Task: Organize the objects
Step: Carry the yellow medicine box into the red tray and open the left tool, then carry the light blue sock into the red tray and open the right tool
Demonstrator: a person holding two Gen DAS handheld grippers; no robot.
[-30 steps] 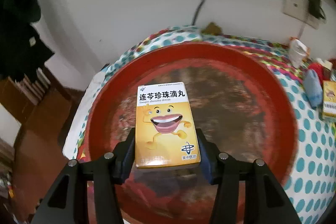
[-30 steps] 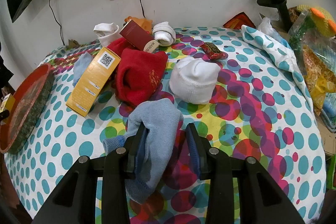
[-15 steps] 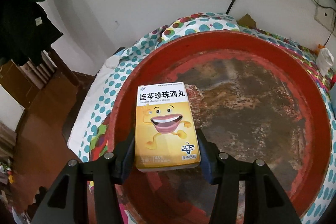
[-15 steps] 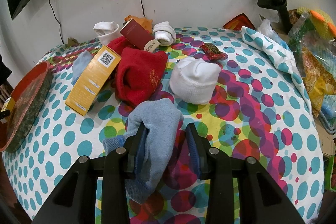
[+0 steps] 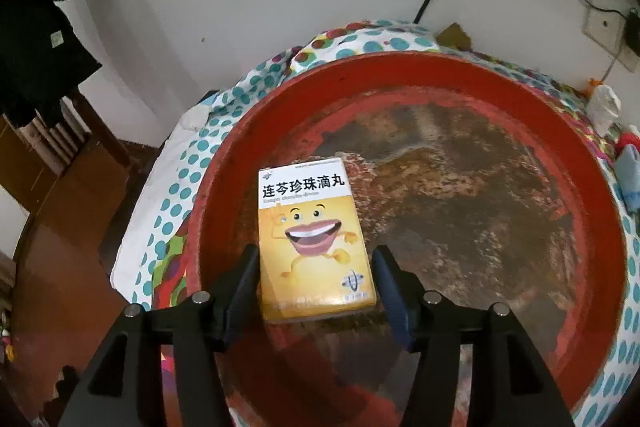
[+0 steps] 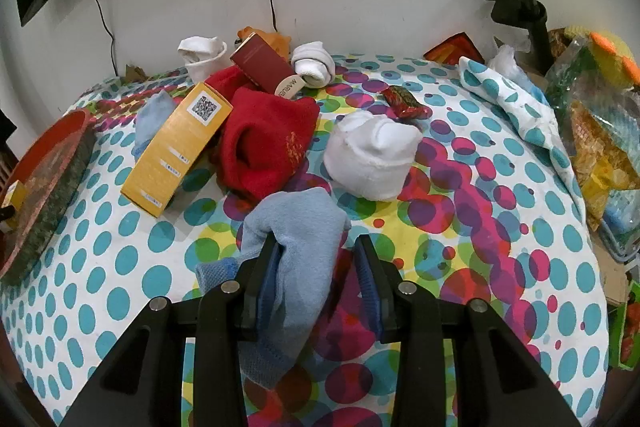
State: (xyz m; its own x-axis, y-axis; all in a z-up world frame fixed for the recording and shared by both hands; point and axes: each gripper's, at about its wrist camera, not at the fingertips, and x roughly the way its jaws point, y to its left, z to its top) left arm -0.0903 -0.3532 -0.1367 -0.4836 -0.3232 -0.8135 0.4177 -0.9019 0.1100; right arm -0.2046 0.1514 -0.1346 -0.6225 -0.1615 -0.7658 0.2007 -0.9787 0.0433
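Note:
A yellow medicine box (image 5: pixel 312 231) with a smiling cartoon lies flat on the floor of the round red tray (image 5: pixel 400 75), near its left rim. My left gripper (image 5: pixel 316 255) straddles the box's near end. Its jaws are opening, and a thin gap shows at the right pad. In the right wrist view the tray (image 6: pixel 48 163) sits at the table's left edge. My right gripper (image 6: pixel 317 243) stands over a light blue sock (image 6: pixel 296 227) on the dotted tablecloth. The sock rests against the left pad, with bare cloth showing before the right pad.
Behind the sock lie a long yellow box (image 6: pixel 176 143), a red sock (image 6: pixel 264 143), a rolled white sock (image 6: pixel 372 155), a maroon box (image 6: pixel 262 67), more white rolls (image 6: pixel 314 63) and a red wrapper (image 6: pixel 404 101). Plastic bags (image 6: pixel 592 115) crowd the right edge. A black clamp (image 6: pixel 516 3) stands at the back.
My left gripper moved toward the tray's left side and lower, and its jaws have widened off the medicine box, which now rests on the tray. The right gripper stayed still.

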